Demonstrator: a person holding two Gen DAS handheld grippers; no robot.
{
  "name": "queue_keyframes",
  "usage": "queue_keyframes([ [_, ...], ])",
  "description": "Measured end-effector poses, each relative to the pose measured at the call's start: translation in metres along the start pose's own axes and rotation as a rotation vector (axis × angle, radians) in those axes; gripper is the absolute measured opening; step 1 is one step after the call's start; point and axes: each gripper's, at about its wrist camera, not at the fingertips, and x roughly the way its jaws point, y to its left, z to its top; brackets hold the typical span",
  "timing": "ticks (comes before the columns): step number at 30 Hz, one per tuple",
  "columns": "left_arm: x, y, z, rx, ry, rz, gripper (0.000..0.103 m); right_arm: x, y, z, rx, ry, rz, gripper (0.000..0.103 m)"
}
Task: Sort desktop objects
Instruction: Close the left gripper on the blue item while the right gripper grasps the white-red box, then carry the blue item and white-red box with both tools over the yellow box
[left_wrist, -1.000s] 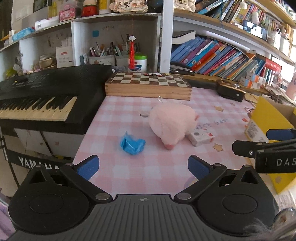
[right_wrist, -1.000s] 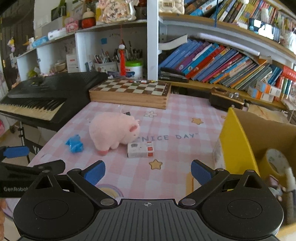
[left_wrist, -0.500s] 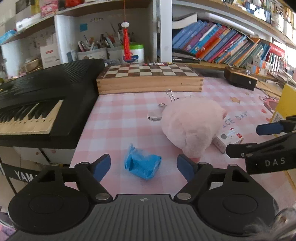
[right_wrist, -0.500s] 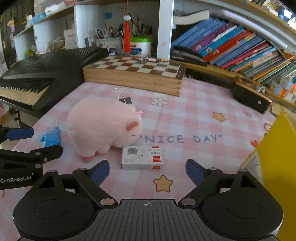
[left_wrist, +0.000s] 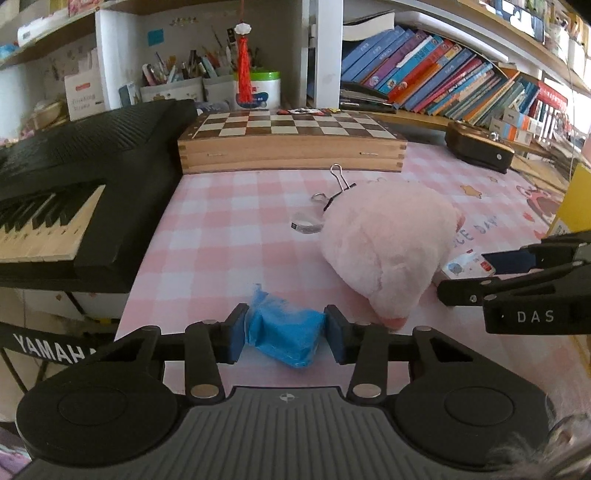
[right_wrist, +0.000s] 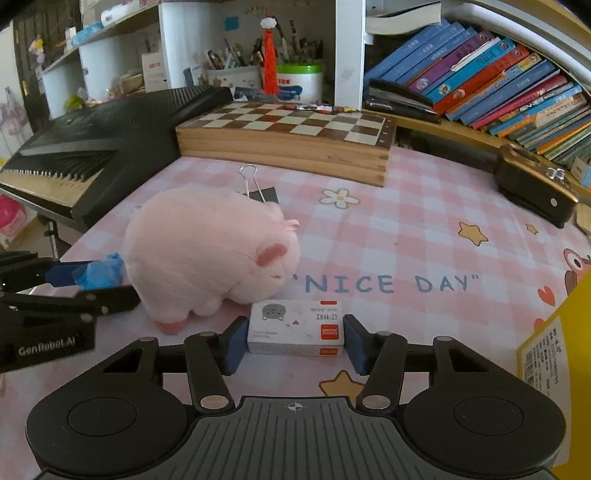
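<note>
A crumpled blue wrapper lies on the pink checked tablecloth. My left gripper has its jaws closing, and both blue pads touch the wrapper's sides. A small white box with a red label sits between the pads of my right gripper. Its jaws are closing too, and they press on the box's ends. A pink plush pig lies between the two items and touches the box. In the left wrist view, the pig partly hides the box.
A binder clip and a small clear tag lie behind the pig. A wooden chess box stands further back, with a black keyboard to the left. A yellow carton is on the right and a dark brown case at back right. Bookshelves stand behind.
Both grippers came forward and down to the table. The left jaws went from wide open to closed around the blue wrapper, the right jaws onto the white box.
</note>
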Motion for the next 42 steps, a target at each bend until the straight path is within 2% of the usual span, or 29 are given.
queue_keyframes([
  [8,-0.018,-0.004,0.000,-0.027,-0.020,-0.028,0.038,-0.018,-0.004,-0.003,0.048,-0.019,-0.009,0.054],
  [15,-0.051,-0.008,-0.002,-0.058,-0.060,-0.064,0.038,-0.048,-0.006,-0.010,0.065,-0.067,-0.037,0.054],
  [25,-0.099,-0.022,-0.006,-0.061,-0.107,-0.111,0.037,-0.094,0.000,-0.022,0.091,-0.095,-0.019,0.054],
  [34,-0.141,-0.030,-0.014,-0.142,-0.072,-0.188,0.037,-0.146,0.006,-0.039,0.105,-0.117,0.006,0.054],
  [42,-0.175,-0.050,-0.028,-0.103,-0.074,-0.245,0.037,-0.185,0.009,-0.065,0.125,-0.112,-0.020,0.054],
])
